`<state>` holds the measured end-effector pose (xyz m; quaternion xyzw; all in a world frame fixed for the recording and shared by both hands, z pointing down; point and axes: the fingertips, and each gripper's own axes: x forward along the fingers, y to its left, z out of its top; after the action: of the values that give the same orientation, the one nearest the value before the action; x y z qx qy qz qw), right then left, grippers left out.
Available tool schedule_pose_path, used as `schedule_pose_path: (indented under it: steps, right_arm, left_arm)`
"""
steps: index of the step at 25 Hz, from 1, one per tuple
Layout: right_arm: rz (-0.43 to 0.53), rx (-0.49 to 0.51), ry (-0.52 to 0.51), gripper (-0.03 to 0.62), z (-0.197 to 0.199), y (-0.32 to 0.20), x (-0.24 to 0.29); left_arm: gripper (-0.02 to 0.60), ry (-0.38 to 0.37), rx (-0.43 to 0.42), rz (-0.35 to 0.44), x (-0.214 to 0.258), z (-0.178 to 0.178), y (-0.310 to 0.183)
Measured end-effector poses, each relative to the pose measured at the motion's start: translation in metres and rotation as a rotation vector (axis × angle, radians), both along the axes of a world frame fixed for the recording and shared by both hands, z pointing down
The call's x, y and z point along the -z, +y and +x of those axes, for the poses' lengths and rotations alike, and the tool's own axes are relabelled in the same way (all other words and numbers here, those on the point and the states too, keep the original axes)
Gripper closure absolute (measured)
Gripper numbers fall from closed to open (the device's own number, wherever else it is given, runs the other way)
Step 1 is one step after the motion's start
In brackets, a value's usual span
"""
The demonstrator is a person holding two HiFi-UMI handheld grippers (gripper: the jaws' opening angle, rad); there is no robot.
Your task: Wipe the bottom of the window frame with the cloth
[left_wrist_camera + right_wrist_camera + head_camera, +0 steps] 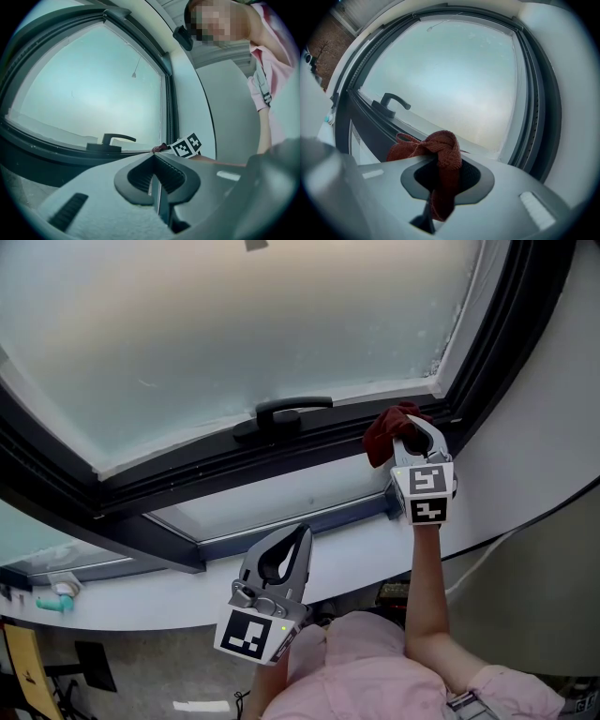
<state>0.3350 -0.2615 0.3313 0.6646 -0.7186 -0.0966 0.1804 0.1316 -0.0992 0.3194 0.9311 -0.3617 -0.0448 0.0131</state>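
A dark red cloth (382,437) is bunched against the bottom of the dark window frame (187,465), near its right corner. My right gripper (410,426) is shut on the cloth, and in the right gripper view the cloth (443,152) hangs down between the jaws of the right gripper (440,161). My left gripper (300,534) is shut and holds nothing, hovering below the white sill, apart from the frame. From the left gripper (153,156), the cloth (160,148) and the right gripper's marker cube (187,145) show ahead to the right.
A black window handle (283,412) sits on the frame left of the cloth. The white sill (309,491) runs below the frame. A teal object (53,600) lies at the sill's far left. A cable (525,523) crosses the wall at right.
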Motion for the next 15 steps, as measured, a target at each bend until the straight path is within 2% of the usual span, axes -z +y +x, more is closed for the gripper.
schedule_pose_path:
  steps: [15]
  right_arm:
    - [-0.003,-0.05,-0.01,0.526,0.02,-0.003,-0.001]
  left_arm:
    - [0.581,0.012,-0.015,0.0,0.003,-0.003,-0.006]
